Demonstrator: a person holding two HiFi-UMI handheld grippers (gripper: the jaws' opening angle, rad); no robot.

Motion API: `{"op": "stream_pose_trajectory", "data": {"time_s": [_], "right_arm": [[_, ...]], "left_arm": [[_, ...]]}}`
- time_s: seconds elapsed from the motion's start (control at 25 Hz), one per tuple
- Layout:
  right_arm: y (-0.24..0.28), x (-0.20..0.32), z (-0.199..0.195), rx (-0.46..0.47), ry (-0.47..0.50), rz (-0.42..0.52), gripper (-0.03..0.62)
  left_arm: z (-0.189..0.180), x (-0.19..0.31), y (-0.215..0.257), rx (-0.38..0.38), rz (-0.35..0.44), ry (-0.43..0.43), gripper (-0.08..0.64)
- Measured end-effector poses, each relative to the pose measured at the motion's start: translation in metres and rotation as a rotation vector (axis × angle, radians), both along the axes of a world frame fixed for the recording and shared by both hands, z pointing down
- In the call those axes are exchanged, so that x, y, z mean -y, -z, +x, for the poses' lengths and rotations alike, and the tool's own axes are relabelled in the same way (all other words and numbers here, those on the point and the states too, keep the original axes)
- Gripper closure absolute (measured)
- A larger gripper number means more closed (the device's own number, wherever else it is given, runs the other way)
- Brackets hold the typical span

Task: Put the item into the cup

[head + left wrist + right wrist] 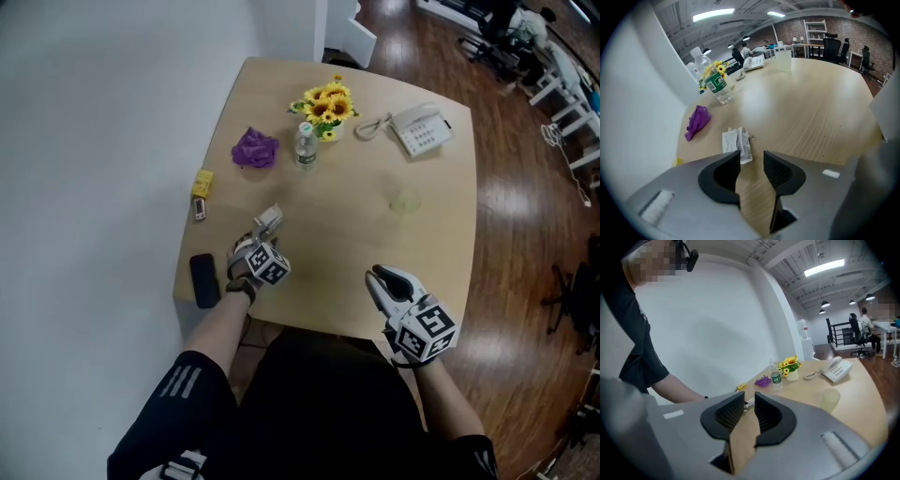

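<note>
Here, the left gripper (752, 157) stands half open over the light wooden table (811, 108), gripping nothing; the small crumpled white packet (736, 143) lies just beyond its left jaw. The right gripper (749, 401), narrowly open, is empty. The translucent pale-yellow plastic cup (406, 200) stands well apart, far right.

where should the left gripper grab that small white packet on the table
The small white crumpled packet lies flat on the tan table, just beyond the open left gripper. Probably pinch across its narrow width at the crumpled near end, coming steeply down from the person's side.
</note>
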State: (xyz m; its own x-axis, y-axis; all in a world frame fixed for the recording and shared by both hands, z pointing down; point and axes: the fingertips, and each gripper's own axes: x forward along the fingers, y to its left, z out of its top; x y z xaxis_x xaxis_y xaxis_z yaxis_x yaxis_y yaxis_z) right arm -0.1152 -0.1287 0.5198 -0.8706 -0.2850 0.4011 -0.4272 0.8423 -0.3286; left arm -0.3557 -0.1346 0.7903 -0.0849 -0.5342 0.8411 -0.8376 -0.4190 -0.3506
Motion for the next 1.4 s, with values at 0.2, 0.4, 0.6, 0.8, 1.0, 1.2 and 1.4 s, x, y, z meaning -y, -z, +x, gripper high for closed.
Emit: {"op": "stream_pose_trajectory", "data": {"time_s": [0.2, 0.4, 0.6, 0.8, 1.0, 1.2, 1.4], "right_arm": [[-0.002, -0.001, -0.014, -0.010, 0.064, 0.015, 0.514], [0.002, -0.004, -0.022, 0.005, 0.082, 0.015, 0.514], [-0.001, -0.004, -0.014, 0.001, 0.077, 0.002, 0.514], [0.000, -0.001, -0.008, 0.011, 0.057, -0.004, 0.514], [0.000, 0.002, 0.004, 0.019, 0.030, -0.011, 0.514], [0.002, 0.005, 0.020, 0.033, -0.001, -0.016, 0.514], [0.006, 0.013, 0.042, 0.052, -0.051, -0.024, 0.514]], "left_arm": [[-0.006, -0.001, -0.006, 0.007, -0.013, 0.033, 0.431], [-0.011, 0.002, -0.008, 0.016, -0.012, 0.030, 0.464], [-0.015, 0.004, -0.002, 0.012, 0.019, 0.049, 0.527], [-0.021, 0.006, 0.012, -0.047, 0.058, 0.080, 0.560], [-0.017, 0.011, 0.039, -0.164, 0.094, 0.121, 0.560], [0.005, 0.024, 0.081, -0.361, 0.120, 0.150, 0.560], [0.041, 0.044, 0.129, -0.468, 0.123, 0.096, 0.560]]}}
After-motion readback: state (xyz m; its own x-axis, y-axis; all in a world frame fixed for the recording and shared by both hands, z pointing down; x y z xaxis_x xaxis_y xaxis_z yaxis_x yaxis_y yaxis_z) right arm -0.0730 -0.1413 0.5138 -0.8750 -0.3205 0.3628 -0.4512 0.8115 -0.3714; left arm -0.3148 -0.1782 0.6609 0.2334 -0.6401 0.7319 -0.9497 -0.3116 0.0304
